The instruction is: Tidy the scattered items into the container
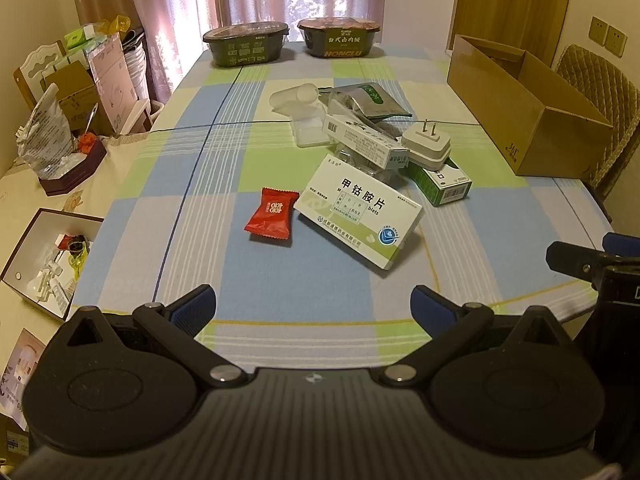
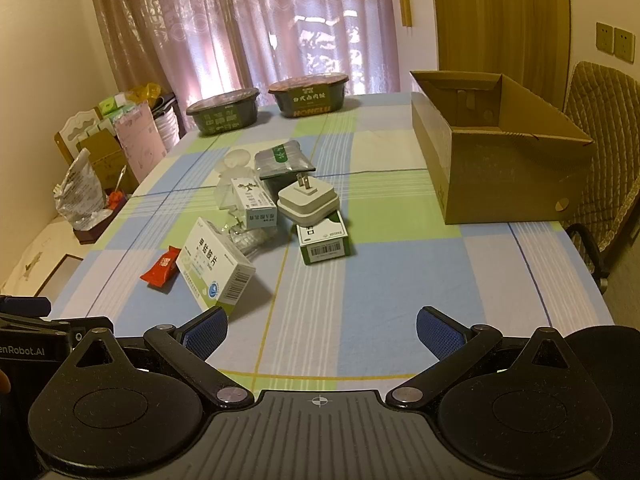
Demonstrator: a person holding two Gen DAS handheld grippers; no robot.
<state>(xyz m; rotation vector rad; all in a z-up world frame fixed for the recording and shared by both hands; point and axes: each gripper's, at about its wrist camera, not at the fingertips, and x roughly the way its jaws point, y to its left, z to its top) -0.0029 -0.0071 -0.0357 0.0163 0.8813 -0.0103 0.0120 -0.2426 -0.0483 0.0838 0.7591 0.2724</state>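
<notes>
Hovering wide open and empty, left gripper (image 1: 314, 308) and right gripper (image 2: 322, 332), facing the white medicine box (image 1: 358, 216) lying at twelve o'clock, long axis slanting ten-to-four, nearer the left, cardboard box (image 2: 500, 176) waiting at two o'clock.

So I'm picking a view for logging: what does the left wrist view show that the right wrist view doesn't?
Only the left wrist view shows the open white box of small items beside the table. Only the right wrist view looks into the cardboard box, where nothing shows. Both share the red sachet, the large white medicine box, the white plug adapter on the green box, and two dark food bowls.
</notes>
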